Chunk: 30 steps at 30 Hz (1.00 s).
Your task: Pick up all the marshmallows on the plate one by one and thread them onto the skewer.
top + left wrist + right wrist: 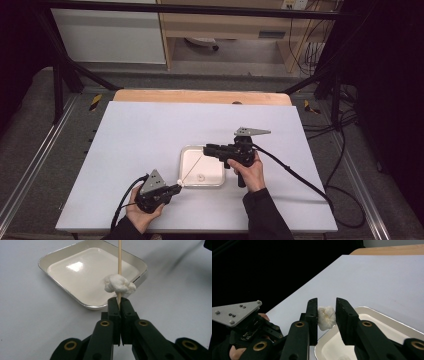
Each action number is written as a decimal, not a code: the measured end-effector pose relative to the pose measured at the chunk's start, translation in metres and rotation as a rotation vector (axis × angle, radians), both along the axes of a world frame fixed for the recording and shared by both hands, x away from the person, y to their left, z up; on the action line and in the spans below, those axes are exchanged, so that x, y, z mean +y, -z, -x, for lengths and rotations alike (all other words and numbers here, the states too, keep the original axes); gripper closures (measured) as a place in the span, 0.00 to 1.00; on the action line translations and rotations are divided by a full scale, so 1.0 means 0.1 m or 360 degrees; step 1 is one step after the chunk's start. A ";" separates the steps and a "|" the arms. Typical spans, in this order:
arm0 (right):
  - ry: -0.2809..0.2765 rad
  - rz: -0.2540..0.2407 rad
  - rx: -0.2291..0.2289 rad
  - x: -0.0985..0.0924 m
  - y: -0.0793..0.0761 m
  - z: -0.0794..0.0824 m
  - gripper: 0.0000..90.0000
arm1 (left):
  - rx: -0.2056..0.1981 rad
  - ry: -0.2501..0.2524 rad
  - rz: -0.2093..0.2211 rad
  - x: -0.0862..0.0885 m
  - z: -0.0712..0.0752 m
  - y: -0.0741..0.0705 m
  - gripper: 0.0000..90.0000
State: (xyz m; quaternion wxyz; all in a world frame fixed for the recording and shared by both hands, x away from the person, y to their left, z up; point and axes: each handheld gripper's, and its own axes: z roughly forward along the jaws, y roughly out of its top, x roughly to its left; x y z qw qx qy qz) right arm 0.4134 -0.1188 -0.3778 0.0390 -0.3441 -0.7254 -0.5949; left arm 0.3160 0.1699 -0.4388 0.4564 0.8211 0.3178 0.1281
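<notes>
My left gripper (176,187) (119,301), at the table's front left, is shut on the lower end of a thin wooden skewer (191,168) (120,257). A white fluffy lump (178,182) (119,286) is threaded on the skewer just above the jaws. The skewer slants up over a white square tray (212,170) (75,277) (387,322). My right gripper (206,148) (327,301) hovers open above the tray's far edge, near the skewer's upper end. In the right gripper view the lump (326,317) shows in the gap between the jaws, farther off.
A small white bit (200,177) lies on the tray floor. The tray sits mid-table on a white tabletop (150,135) with a wooden strip (200,96) along its far edge. Black cables (300,177) trail off to the right.
</notes>
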 end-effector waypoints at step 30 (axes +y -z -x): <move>-0.0057 -0.0049 0.0029 0.18 0.15 0.11 0.86 | 0.0004 -0.0012 0.0015 0.00 0.01 0.02 0.98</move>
